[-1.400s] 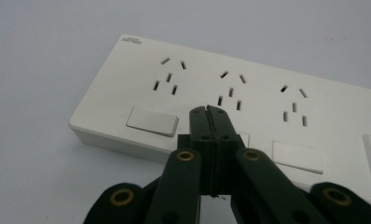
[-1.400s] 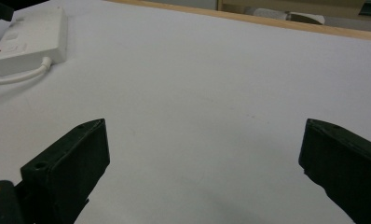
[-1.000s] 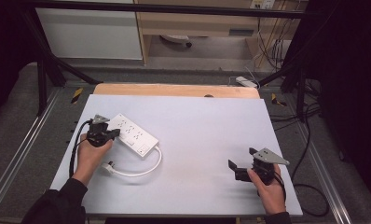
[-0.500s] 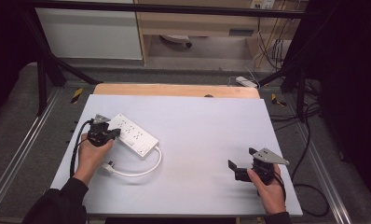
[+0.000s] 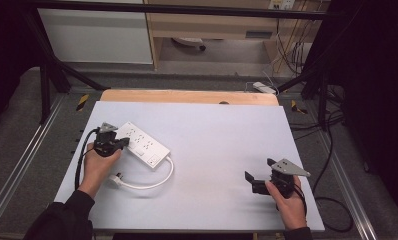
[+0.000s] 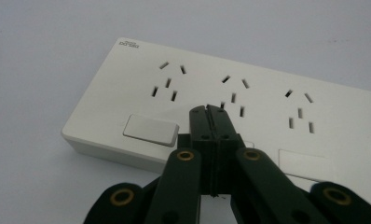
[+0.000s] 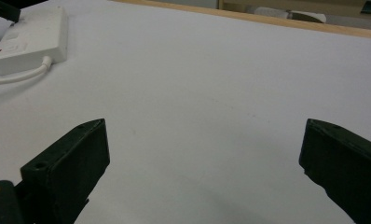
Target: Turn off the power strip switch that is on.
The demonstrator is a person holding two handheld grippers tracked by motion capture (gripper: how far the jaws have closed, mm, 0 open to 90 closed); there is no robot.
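still unmoved, left gripper (image 6: 207, 108) jaws closed over power strip (image 6: 249, 107) (empty), right gripper (image 7: 204, 154) wide

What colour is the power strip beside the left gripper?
White, with a white cable; the power strip shows best in the left gripper view.

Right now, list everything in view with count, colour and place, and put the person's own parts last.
power strip: one, white, left part of the table, lying flat, sockets up
cord: one, white, curling from the strip's near end toward the front
plug: one, white, at the cord's end beside the left hand
table: one, pale grey top with a wooden far edge
cabinet: one, white, on the floor beyond the table
left gripper: one, black, jaws shut, tips over the strip near its switches
right gripper: one, black, jaws wide open, over bare table at the right front
hands: two, one on each gripper, dark sleeves
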